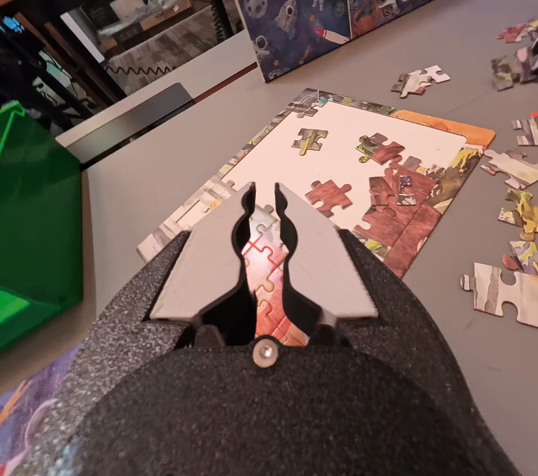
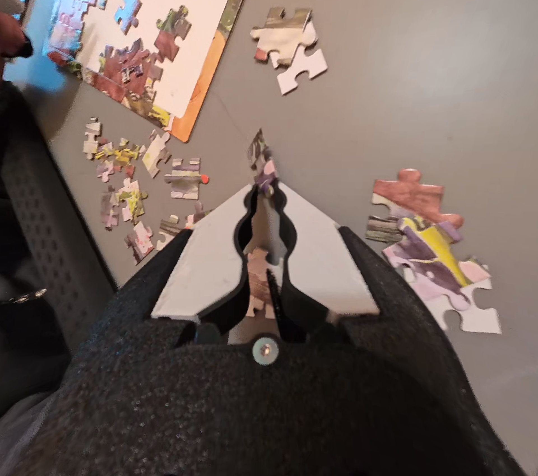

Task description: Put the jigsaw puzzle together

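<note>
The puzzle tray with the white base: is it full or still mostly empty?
Mostly empty. The puzzle tray shows bare white base across its middle, with joined pieces only along two sides and a few loose ones inside.

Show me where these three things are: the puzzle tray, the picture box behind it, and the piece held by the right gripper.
puzzle tray (image 1: 445, 124): left wrist view, on its orange corner.
picture box (image 1: 294, 10): left wrist view, on its front face.
piece (image 2: 263, 168): right wrist view, on the part that sticks out past the fingertips.
</note>
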### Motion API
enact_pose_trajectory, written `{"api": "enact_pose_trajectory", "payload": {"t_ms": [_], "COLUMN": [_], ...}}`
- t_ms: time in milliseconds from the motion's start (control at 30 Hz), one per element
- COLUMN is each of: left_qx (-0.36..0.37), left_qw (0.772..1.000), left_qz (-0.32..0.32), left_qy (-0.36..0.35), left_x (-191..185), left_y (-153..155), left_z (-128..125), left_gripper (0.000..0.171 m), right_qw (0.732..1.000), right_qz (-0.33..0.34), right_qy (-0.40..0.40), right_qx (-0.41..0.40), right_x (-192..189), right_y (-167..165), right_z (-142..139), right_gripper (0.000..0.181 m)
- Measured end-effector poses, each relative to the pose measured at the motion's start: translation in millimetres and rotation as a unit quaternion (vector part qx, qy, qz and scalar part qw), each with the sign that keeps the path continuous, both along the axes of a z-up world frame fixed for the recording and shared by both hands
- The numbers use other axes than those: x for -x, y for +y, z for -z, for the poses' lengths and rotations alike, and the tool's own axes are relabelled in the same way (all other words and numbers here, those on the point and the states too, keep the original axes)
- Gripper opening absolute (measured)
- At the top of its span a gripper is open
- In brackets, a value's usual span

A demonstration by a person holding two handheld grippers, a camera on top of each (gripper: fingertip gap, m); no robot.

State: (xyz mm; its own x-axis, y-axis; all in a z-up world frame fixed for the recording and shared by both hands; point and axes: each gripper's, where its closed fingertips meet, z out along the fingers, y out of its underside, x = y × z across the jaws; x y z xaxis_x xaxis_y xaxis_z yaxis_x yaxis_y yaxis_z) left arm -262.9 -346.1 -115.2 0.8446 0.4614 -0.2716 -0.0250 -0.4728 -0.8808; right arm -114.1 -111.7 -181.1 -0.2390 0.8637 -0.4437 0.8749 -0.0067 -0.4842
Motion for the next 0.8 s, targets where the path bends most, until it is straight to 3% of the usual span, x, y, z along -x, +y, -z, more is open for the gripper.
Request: {"api": "enact_pose_trajectory", "payload": {"t_ms": [67,167,267,333,433,800], "left_qx": [-0.012,-0.024,-0.032,-0.044,-0.074,-0.16], "left_qw": [1.0,0.998,0.996,0.996,0.995,0.985], "left_qz": [-0.015,-0.028,-0.033,-0.035,-0.034,-0.011], "left_qy": [-0.023,-0.055,-0.08,-0.075,-0.062,-0.056], "left_x": [6,11,13,14,15,9], "left_y": [-5,-10,-12,-14,-15,-20], "left_z": [1,5,8,3,-8,-37], "left_gripper": [0.012,0.012,0.013,0.012,0.012,0.012], "right_qw": [0.999,0.994,0.98,0.966,0.957,0.97], "right_qz": [0.016,0.026,0.09,0.13,0.135,0.131], "right_qy": [0.02,0.065,0.103,0.112,0.111,0.096], "right_qx": [-0.043,-0.085,-0.145,-0.191,-0.231,-0.183], "right_x": [5,3,1,-5,-11,-26], "right_y": [11,24,63,93,114,111], "right_z": [-4,-22,-37,-41,-37,-6], "right_gripper": [0.033,0.035,0.035,0.035,0.035,0.037]}}
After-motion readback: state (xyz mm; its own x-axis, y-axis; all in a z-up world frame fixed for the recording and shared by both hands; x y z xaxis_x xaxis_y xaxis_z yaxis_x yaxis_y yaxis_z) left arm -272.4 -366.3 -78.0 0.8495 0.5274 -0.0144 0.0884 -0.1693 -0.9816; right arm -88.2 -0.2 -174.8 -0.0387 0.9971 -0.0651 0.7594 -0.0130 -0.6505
